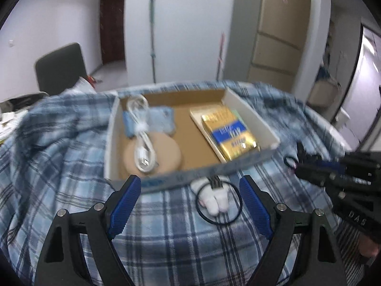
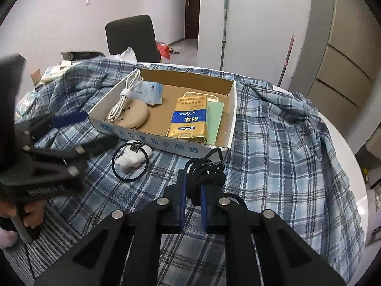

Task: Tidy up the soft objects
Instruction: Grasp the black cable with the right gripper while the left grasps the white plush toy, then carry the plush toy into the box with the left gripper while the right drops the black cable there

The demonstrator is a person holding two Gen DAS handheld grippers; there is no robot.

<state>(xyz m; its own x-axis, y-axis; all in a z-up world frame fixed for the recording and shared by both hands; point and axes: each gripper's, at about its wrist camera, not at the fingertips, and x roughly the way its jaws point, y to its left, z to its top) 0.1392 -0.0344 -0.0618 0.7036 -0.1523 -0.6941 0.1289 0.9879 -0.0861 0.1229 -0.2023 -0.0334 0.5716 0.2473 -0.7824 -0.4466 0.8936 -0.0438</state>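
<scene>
An open cardboard box (image 1: 250, 112) (image 2: 232, 109) sits on a blue plaid cloth (image 1: 59, 143) (image 2: 285, 131). It holds a white coiled cable (image 1: 142, 143) (image 2: 123, 97), a tan round pad (image 1: 164, 157) (image 2: 135, 116), a light blue packet (image 1: 162, 116) (image 2: 151, 93) and a gold packet (image 1: 231, 133) (image 2: 188, 121). A black hair band with a white plush charm (image 1: 214, 200) (image 2: 132, 158) lies in front of the box. My left gripper (image 1: 189, 190) (image 2: 100, 131) is open around it. My right gripper (image 2: 192, 181) (image 1: 297, 164) is shut on a bundle of black hair ties (image 2: 207, 169).
A dark chair (image 1: 59, 66) (image 2: 133, 38) stands behind the table. Papers and clutter (image 2: 52, 71) lie at the far left. Mop handles (image 2: 223, 26) lean on the wall. The white table rim (image 2: 345, 147) shows at the right.
</scene>
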